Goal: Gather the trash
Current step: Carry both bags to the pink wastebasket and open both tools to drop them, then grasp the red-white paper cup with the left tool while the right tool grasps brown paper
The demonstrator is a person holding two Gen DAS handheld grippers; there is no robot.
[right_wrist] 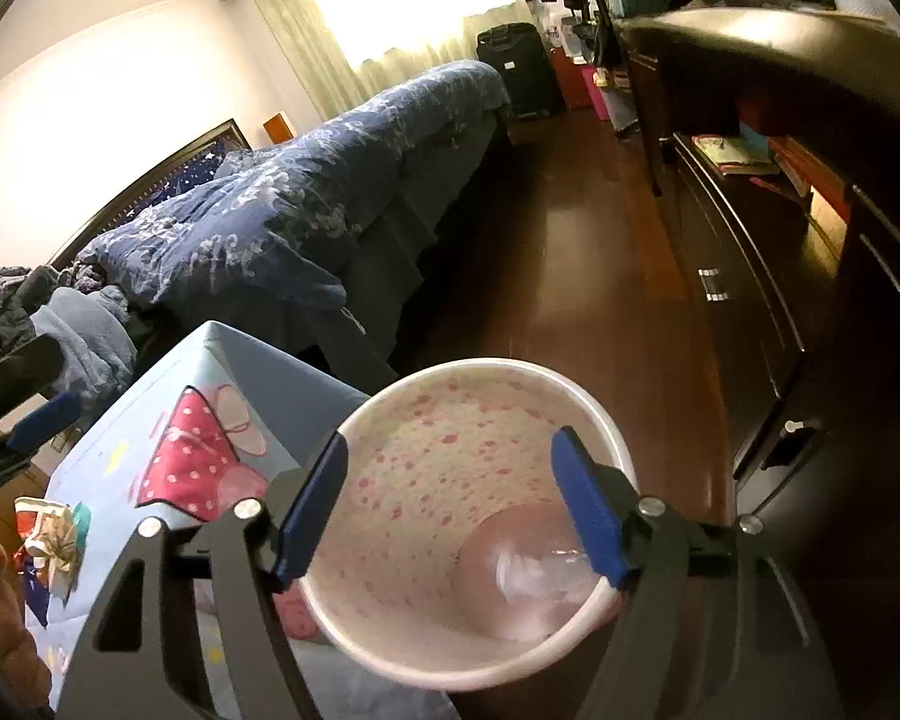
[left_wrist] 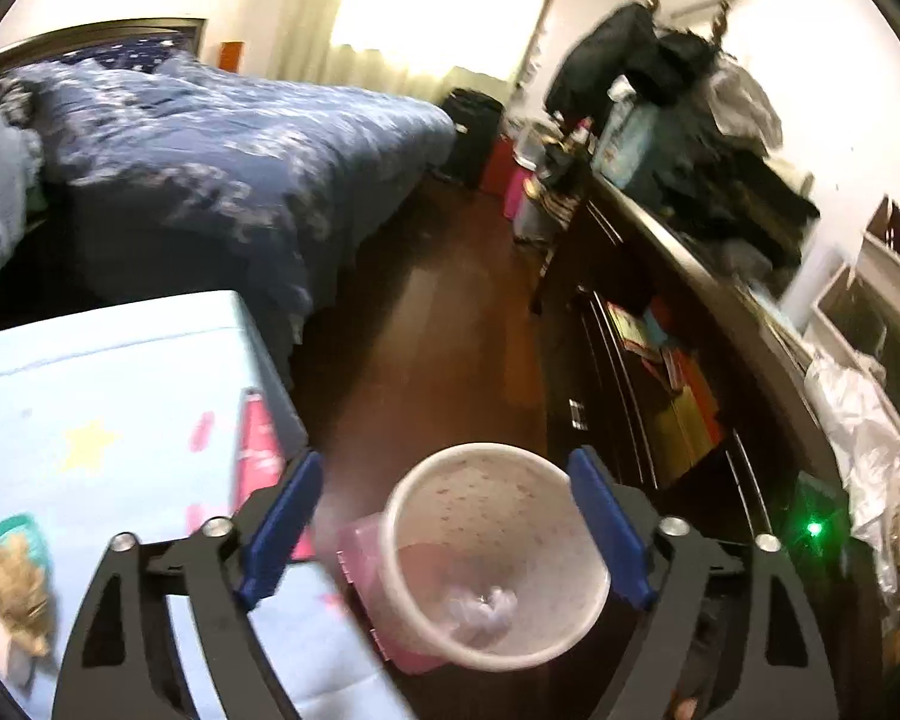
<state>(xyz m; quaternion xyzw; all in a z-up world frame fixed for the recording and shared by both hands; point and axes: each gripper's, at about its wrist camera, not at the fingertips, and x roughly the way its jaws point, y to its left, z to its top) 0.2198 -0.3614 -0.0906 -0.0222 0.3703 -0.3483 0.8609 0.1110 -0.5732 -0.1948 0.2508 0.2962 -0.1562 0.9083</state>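
Observation:
A pale pink-spotted trash bin (right_wrist: 450,510) with a white rim stands on the floor beside a light blue table (right_wrist: 168,420). It also shows in the left wrist view (left_wrist: 492,546). Crumpled clear trash (right_wrist: 534,576) lies in its bottom, also in the left wrist view (left_wrist: 480,606). My right gripper (right_wrist: 450,504) is open and empty, right over the bin's mouth. My left gripper (left_wrist: 444,528) is open and empty, above the table edge and the bin. The left gripper's blue finger (right_wrist: 42,420) shows at the left of the right wrist view. A colourful wrapper (right_wrist: 54,534) lies on the table.
A bed with a blue quilt (right_wrist: 306,204) stands behind the table. A dark cabinet (right_wrist: 780,276) with shelves runs along the right. A pink box (left_wrist: 360,552) sits next to the bin. A black suitcase (right_wrist: 519,69) stands at the far wall. Wooden floor (right_wrist: 570,252) lies between.

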